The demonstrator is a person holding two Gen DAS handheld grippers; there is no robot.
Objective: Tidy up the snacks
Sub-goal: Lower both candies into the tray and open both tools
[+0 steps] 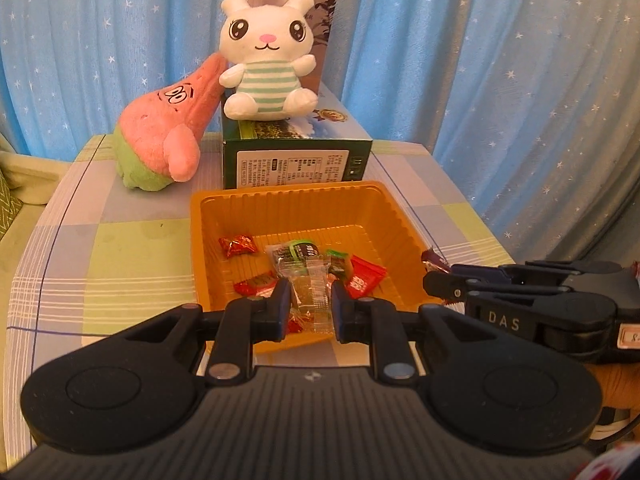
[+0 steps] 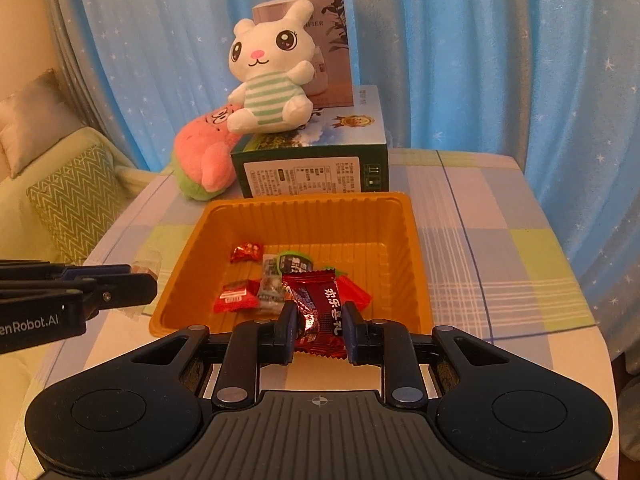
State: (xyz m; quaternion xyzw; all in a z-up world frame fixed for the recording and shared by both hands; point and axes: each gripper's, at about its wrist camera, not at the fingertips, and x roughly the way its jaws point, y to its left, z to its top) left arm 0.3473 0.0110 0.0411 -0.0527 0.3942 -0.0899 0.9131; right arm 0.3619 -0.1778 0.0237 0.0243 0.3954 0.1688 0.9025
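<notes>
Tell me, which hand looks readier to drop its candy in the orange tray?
Probably left: its tool holds the clear candy already over the orange tray, while the right tool's red candy hangs nearer the rim.

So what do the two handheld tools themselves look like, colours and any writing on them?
Both are black plastic. The left tool and right tool have dark blue pads, silver pivot pins, round side discs and a ribbed grey base. White lettering runs along their sides; the right carries a small label.

A home living room: blue star-print curtains (image 2: pixel 460 60), sofa with cushions (image 2: pixel 76 196), soft toys (image 1: pixel 264 56) on checked tablecloth (image 1: pixel 132 248).
</notes>
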